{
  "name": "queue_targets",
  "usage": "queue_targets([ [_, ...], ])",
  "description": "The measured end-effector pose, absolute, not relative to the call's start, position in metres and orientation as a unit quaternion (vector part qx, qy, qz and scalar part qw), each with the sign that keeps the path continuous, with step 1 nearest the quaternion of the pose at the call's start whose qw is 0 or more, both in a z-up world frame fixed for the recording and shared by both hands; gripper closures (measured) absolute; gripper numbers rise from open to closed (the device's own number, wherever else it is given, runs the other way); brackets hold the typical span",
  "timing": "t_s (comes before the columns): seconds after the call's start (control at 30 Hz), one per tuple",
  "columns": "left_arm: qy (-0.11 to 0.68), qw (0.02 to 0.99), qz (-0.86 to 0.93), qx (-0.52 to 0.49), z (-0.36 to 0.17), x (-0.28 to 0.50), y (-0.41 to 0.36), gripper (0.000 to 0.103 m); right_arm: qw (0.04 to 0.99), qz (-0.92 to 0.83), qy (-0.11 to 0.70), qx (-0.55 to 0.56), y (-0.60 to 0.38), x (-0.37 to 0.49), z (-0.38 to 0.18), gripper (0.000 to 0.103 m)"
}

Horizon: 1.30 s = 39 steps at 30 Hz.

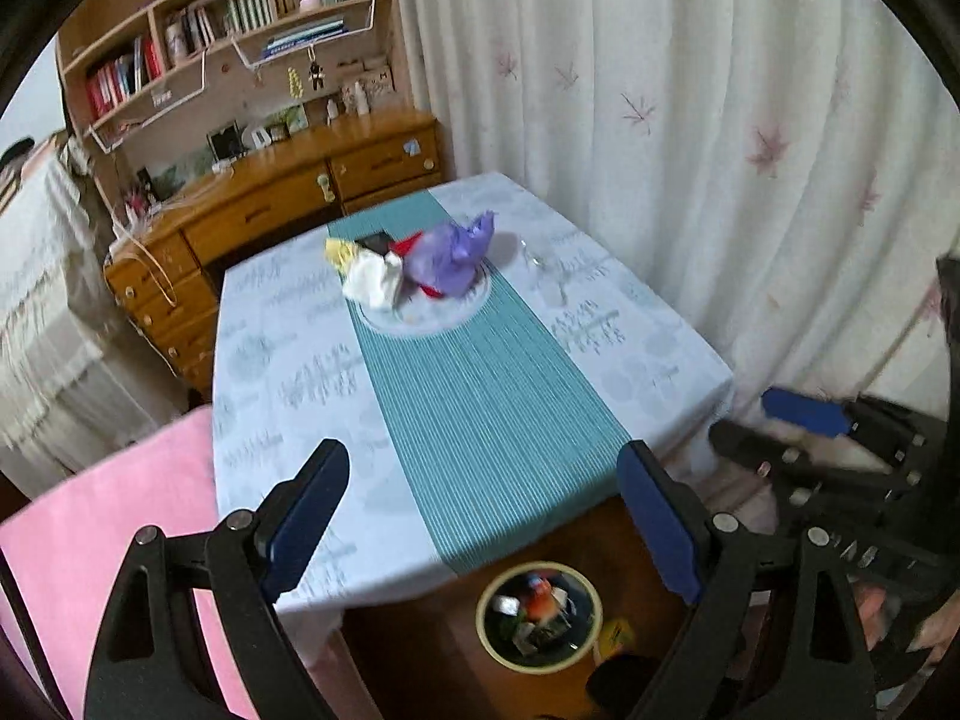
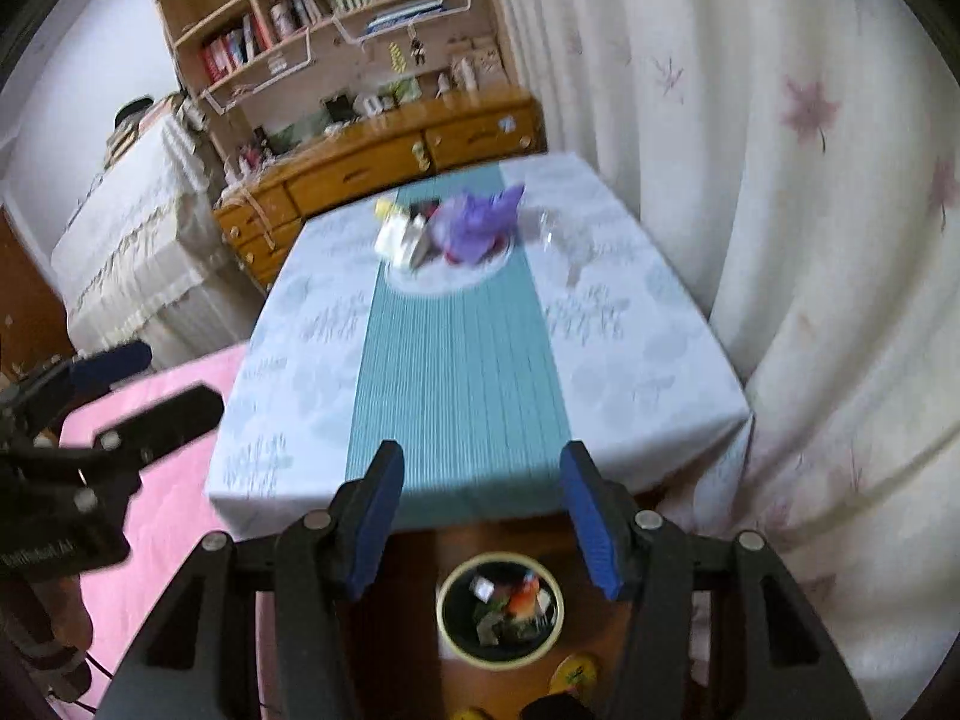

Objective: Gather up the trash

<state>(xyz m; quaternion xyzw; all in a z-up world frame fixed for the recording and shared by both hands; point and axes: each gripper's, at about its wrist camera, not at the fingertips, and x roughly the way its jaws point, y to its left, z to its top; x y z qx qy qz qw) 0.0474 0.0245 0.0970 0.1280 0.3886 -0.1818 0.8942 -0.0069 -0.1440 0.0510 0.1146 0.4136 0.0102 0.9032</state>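
A heap of trash lies on a white plate at the far end of the table: a purple bag, white crumpled paper, a yellow piece, and red and black scraps. The heap also shows in the right wrist view. A round bin with wrappers inside stands on the floor before the table; it also shows in the right wrist view. My left gripper is open and empty above the table's near edge. My right gripper is open and empty above the bin.
The table has a pale cloth with a teal runner. A clear wrapper lies right of the plate. A pink bed is at the left, a curtain at the right, a wooden desk with shelves behind.
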Motion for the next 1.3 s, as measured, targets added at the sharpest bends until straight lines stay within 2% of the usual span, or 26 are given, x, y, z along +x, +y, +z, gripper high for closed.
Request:
queue_targets([
  [0.13,0.389,0.895,-0.178,0.13,0.097,0.089,0.013,0.012,0.909,0.011,0.399,0.122,-0.162,0.035,0.06,0.049],
  [0.27,0.401,0.894,-0.16,0.118,0.088,0.148,0.003,0.006,0.909,0.019,0.395,0.129,-0.183,0.095,0.053,0.048],
  [0.63,0.477,0.865,-0.117,0.1,0.032,0.334,-0.06,0.005,0.871,0.039,0.47,0.136,-0.238,0.276,-0.036,0.047],
  [0.8,0.493,0.851,-0.119,0.133,0.003,0.388,-0.095,0.004,0.86,0.044,0.496,0.107,-0.24,0.335,-0.073,0.035],
  [1.13,0.54,0.813,-0.119,0.18,-0.055,0.455,-0.123,0.004,0.839,0.051,0.536,0.078,-0.238,0.382,-0.124,0.035],
  [1.3,0.551,0.801,-0.116,0.203,-0.074,0.47,-0.133,0.003,0.838,0.065,0.534,0.094,-0.25,0.386,-0.128,0.037],
])
